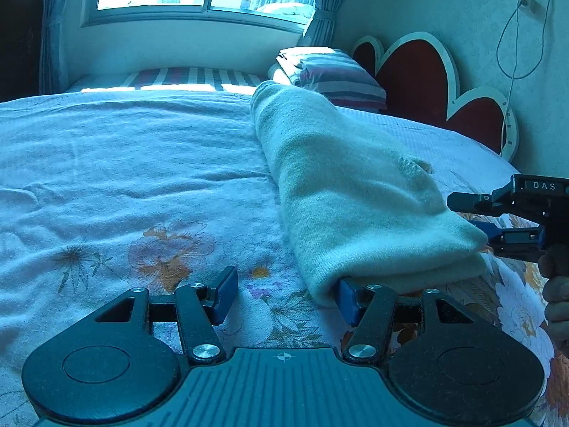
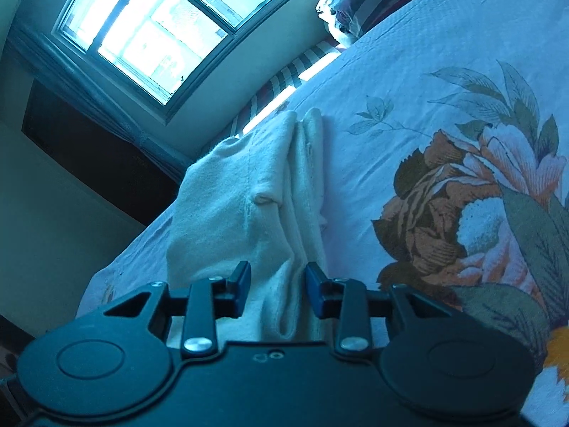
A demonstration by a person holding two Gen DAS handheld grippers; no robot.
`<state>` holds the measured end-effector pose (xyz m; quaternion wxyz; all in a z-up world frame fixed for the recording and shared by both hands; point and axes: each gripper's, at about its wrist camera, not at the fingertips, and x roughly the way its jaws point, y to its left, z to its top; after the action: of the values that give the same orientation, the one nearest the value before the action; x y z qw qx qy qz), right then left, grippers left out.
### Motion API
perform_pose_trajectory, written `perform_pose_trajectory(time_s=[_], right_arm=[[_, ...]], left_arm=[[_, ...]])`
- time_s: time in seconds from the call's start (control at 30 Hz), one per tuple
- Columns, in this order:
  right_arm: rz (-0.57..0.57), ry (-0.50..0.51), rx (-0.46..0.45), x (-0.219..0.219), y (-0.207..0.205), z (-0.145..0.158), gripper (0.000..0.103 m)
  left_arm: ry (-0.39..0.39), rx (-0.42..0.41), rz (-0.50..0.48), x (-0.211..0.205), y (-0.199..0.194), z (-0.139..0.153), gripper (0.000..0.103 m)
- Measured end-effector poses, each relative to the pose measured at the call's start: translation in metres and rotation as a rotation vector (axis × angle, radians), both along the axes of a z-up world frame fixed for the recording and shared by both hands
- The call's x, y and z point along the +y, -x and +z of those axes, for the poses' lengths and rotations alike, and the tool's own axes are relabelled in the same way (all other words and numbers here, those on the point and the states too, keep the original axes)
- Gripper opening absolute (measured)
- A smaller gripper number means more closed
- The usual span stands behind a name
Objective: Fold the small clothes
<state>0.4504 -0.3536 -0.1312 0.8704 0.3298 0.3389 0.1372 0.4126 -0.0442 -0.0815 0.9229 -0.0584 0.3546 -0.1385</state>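
Your right gripper [image 2: 277, 284] gapes around the pale knit garment's [image 1: 341, 185] folded edge, left gripper [image 1: 284, 293] spread empty at six o'clock; next, fold it across

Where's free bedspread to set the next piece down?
Widest bare patch: the floral bedspread left of the folded white garment, running back to the striped sheet under the window. Crowded: the garment's near end, with the left tool and right tool both there.
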Motion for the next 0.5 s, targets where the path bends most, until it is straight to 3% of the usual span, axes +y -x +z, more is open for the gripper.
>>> perform_pose_trajectory(time_s=[0.27, 0.33, 0.37, 0.5], right_arm=[[0.049, -0.034, 0.046, 0.007, 0.026, -0.007, 0.037], [0.041, -0.014, 0.058, 0.010, 0.021, -0.008, 0.022], [0.035, -0.009, 0.067, 0.011, 0.018, -0.008, 0.009], [0.007, 0.002, 0.012, 0.011, 0.024, 0.003, 0.008]], left_arm=[[-0.004, -0.009, 0.011, -0.002, 0.001, -0.001, 0.059], [-0.003, -0.013, 0.021, -0.002, 0.002, -0.001, 0.059], [0.000, -0.013, 0.030, -0.002, 0.002, -0.001, 0.059], [0.005, -0.013, 0.050, -0.003, 0.002, -0.001, 0.059]])
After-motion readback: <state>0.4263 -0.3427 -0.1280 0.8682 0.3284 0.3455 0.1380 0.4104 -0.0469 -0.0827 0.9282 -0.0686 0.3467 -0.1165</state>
